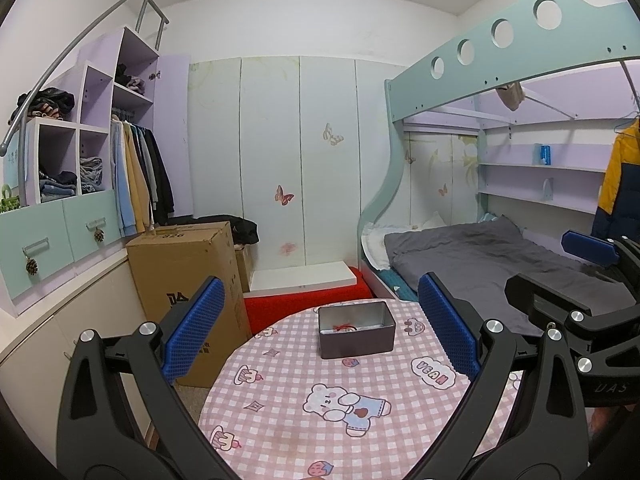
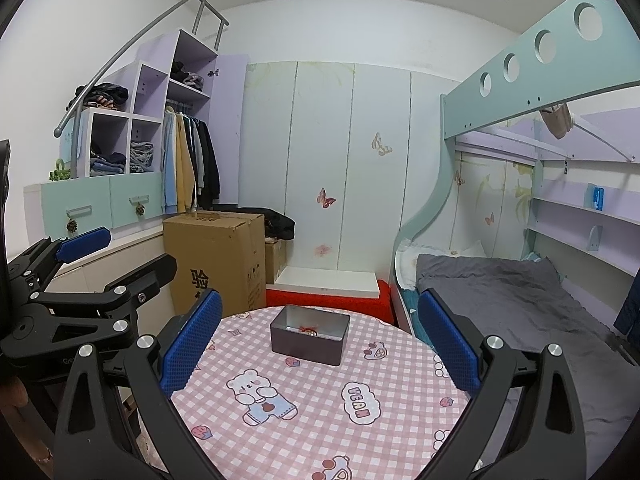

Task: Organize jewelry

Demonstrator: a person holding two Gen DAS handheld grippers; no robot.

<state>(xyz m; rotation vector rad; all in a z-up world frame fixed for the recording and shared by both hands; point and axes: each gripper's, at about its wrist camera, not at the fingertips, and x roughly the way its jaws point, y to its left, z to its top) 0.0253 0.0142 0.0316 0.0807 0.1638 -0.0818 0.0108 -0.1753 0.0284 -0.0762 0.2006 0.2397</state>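
Note:
A dark open metal box [image 1: 356,330] stands near the far edge of a round table with a pink checked cloth [image 1: 304,432]. Inside it lies jewelry with a red string [image 1: 347,327]. The box also shows in the right wrist view [image 2: 309,335], with the jewelry [image 2: 310,330] inside. My left gripper [image 1: 320,332] is open and empty, held above the table short of the box. My right gripper [image 2: 320,336] is open and empty, also short of the box. Each gripper shows at the edge of the other's view, the right one [image 1: 592,264] and the left one [image 2: 88,256].
A large cardboard box [image 1: 188,280] stands left of the table. A red stool with a white board [image 1: 308,292] is behind the table. A bunk bed with grey bedding [image 1: 488,264] is to the right. Wardrobes and shelves line the left wall.

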